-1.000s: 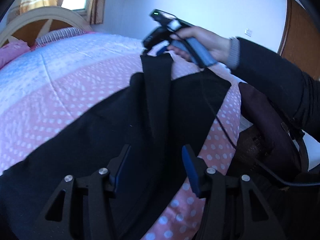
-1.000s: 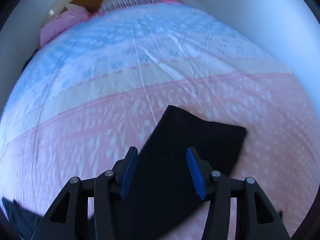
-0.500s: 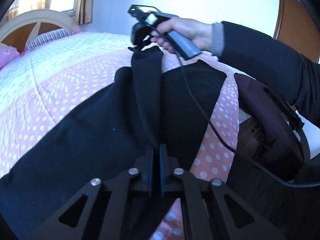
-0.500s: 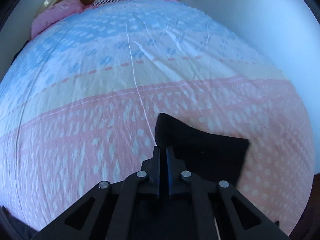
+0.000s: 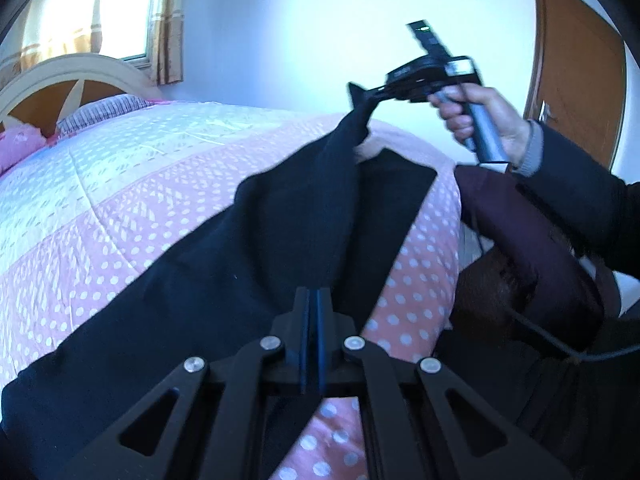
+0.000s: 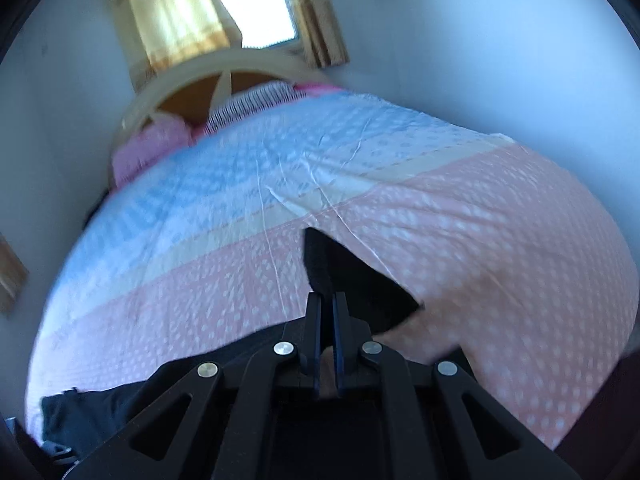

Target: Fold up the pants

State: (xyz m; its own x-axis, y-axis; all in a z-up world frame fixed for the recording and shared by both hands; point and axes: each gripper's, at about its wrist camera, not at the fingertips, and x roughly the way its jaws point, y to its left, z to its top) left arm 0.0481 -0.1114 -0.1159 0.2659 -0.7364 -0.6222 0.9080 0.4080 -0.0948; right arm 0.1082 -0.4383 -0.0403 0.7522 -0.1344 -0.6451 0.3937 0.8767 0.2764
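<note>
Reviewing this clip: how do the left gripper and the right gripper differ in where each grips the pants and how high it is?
The left gripper pinches the dark pants low, close to the bedspread; the right gripper is raised well above it. The left gripper grips partway along the leg; the right gripper has the leg's end, pulling it up in a taut ridge. Both are shut on the same pant leg.
</note>
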